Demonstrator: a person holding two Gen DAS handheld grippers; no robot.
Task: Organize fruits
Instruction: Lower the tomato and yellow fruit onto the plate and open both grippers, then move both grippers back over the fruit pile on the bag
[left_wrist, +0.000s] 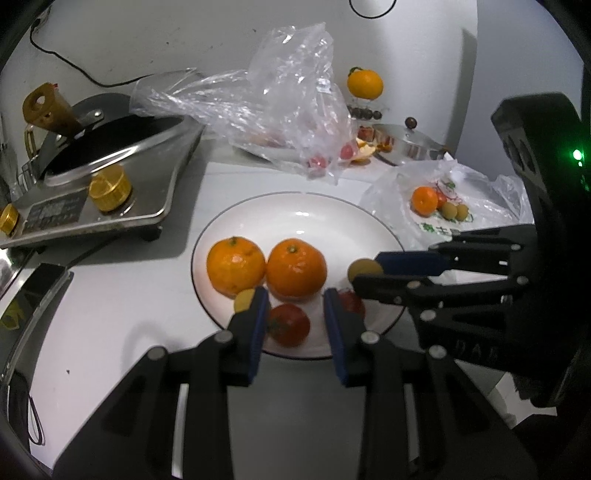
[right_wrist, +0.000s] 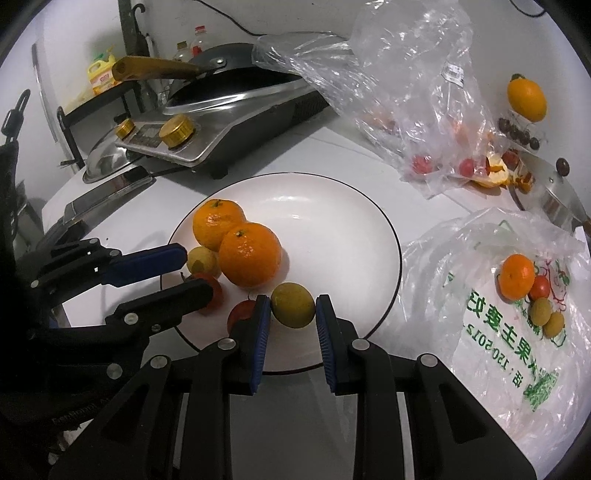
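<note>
A white plate (left_wrist: 314, 229) (right_wrist: 332, 221) carries two oranges (left_wrist: 296, 268) (right_wrist: 249, 254), two small tomatoes and a small yellow fruit (left_wrist: 243, 299) (right_wrist: 201, 260). My right gripper (right_wrist: 291, 306) (left_wrist: 367, 273) is over the plate's near rim, shut on a yellow-green fruit (right_wrist: 293, 304) (left_wrist: 362, 269). My left gripper (left_wrist: 295, 299) (right_wrist: 194, 271) hovers over the plate's other side with its jaws drawn in close. One tomato (left_wrist: 288, 325) (right_wrist: 216, 299) lies under that narrow gap and is not pressed by the pads. The second tomato (left_wrist: 352, 302) (right_wrist: 242, 314) is partly hidden behind a finger.
A printed bag (left_wrist: 443, 236) (right_wrist: 498, 350) beside the plate holds an orange, a tomato and small fruits. A crumpled clear bag (left_wrist: 288, 103) (right_wrist: 406, 92) with tomatoes lies behind. A cooker with a pan (left_wrist: 92, 177) (right_wrist: 221, 122) stands to one side, a pot lid (left_wrist: 410, 140) (right_wrist: 554, 184) to the other.
</note>
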